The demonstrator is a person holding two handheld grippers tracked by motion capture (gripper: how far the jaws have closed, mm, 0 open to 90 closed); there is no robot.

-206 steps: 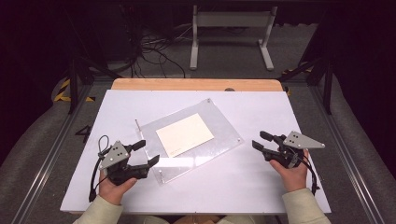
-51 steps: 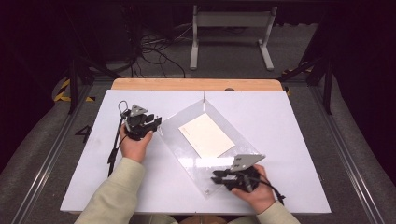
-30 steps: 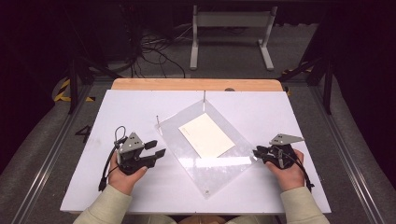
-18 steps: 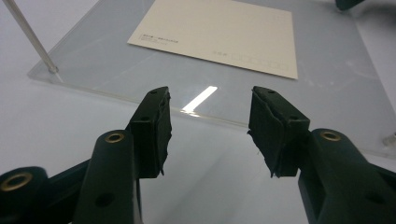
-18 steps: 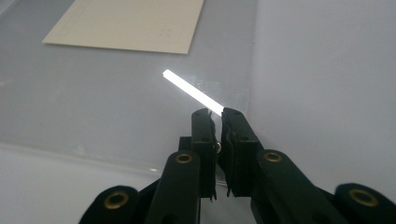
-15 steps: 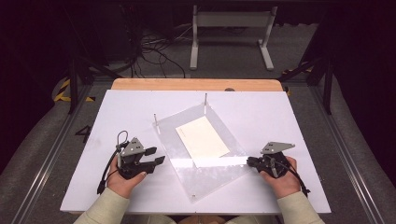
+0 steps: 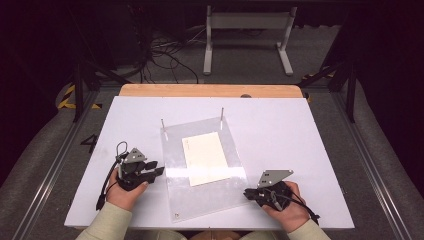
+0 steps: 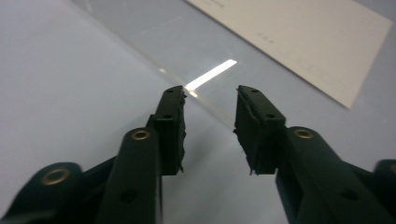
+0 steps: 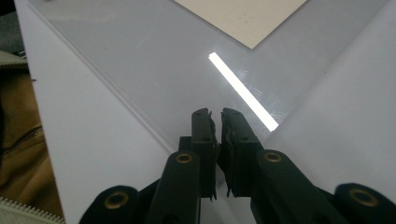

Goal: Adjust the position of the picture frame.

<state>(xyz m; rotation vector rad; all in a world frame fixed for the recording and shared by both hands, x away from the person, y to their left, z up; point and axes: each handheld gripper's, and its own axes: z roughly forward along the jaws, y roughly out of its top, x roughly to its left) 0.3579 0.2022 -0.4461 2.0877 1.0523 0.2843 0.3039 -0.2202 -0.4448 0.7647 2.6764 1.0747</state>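
My left hand-held gripper (image 7: 159, 171) sits at the left edge of the clear sheet (image 7: 220, 192), near the middle of that side. Seen along its own jaws (image 8: 209, 112), they stand apart with the sheet's edge running between them; they have just been closing, but the pads do not press on the sheet.

My right hand-held gripper (image 7: 247, 193) is at the sheet's near right corner. In its own view (image 9: 217, 122) the jaws are drawn together with only a thin slit left, and the corner of the sheet meets their tips; I cannot tell whether the sheet is pinched in that slit.

The sheet lies flat on the white tabletop (image 7: 300, 145), slightly skewed, its far edge against two thin upright pins (image 7: 222, 112). A cream paper (image 7: 206, 157) lies in its middle, well clear of both of my hand-held grippers. A bright strip of reflected light (image 9: 243, 91) crosses the sheet just ahead of my right jaws.
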